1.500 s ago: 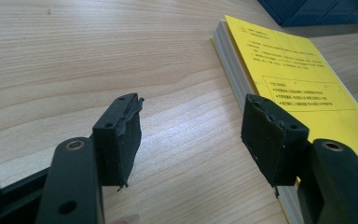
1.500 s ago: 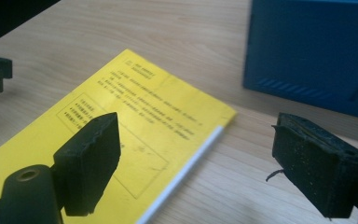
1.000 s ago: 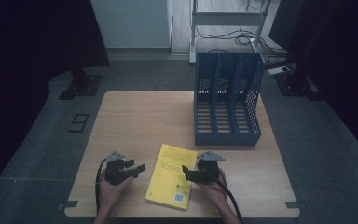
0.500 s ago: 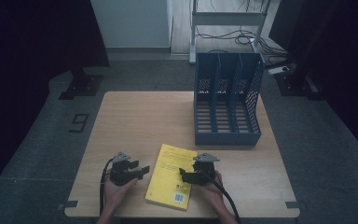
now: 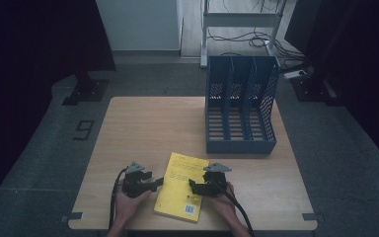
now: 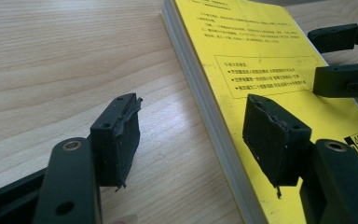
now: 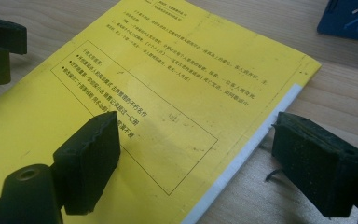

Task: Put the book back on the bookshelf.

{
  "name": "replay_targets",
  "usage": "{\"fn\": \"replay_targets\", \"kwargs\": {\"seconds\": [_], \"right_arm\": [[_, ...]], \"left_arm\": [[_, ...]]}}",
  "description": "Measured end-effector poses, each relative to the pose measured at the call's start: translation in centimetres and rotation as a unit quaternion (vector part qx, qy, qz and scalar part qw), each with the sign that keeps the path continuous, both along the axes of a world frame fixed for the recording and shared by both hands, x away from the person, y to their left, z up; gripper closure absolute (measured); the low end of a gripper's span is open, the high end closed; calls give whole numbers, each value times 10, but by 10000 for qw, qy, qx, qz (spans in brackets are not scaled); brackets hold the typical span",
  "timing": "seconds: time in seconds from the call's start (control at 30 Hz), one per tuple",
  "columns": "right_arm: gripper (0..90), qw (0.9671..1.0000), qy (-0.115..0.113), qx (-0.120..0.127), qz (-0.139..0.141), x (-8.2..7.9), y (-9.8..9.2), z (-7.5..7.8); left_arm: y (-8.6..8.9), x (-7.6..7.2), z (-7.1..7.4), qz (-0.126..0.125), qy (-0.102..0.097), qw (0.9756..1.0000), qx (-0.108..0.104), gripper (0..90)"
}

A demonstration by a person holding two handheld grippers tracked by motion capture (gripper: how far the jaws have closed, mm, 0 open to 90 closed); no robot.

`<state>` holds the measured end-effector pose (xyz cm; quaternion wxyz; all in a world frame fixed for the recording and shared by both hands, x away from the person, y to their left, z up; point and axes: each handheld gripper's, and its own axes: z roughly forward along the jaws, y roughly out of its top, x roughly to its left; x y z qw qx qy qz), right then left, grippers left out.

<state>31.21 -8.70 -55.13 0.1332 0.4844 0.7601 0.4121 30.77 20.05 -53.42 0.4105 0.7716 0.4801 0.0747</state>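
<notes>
A yellow paperback book (image 5: 181,186) lies flat near the table's front edge, back cover up with a barcode toward the person. My left gripper (image 5: 156,183) is open at the book's left edge; in the left gripper view its gripper (image 6: 196,128) straddles the page edge of the book (image 6: 261,60), one pad over bare wood, the other over the cover. My right gripper (image 5: 192,186) is open over the right part of the cover. In the right gripper view the gripper (image 7: 205,156) spans the white spine side of the book (image 7: 144,88).
A blue three-slot file rack (image 5: 239,106) stands at the table's back right, its corner (image 7: 354,16) showing in the right gripper view. The wooden table (image 5: 148,123) is bare wood to the left and behind the book. A hand holds each gripper from the front edge.
The left gripper has slid right, up to the book's left edge. The right gripper has shifted slightly left over the cover. The book has stayed in place.
</notes>
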Motion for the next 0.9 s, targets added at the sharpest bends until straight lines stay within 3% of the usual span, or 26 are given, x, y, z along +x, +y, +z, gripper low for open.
{"fn": "replay_targets", "kwargs": {"seconds": [0.6,0.9], "right_arm": [[157,10000,-21,55,0,-1,-1,-2],[160,10000,-30,65,2,-2,-2,-2]], "left_arm": [[-15,1,-5,-158,14,9998,90,355],[-23,1,-7,-286,106,9995,-46,353]]}}
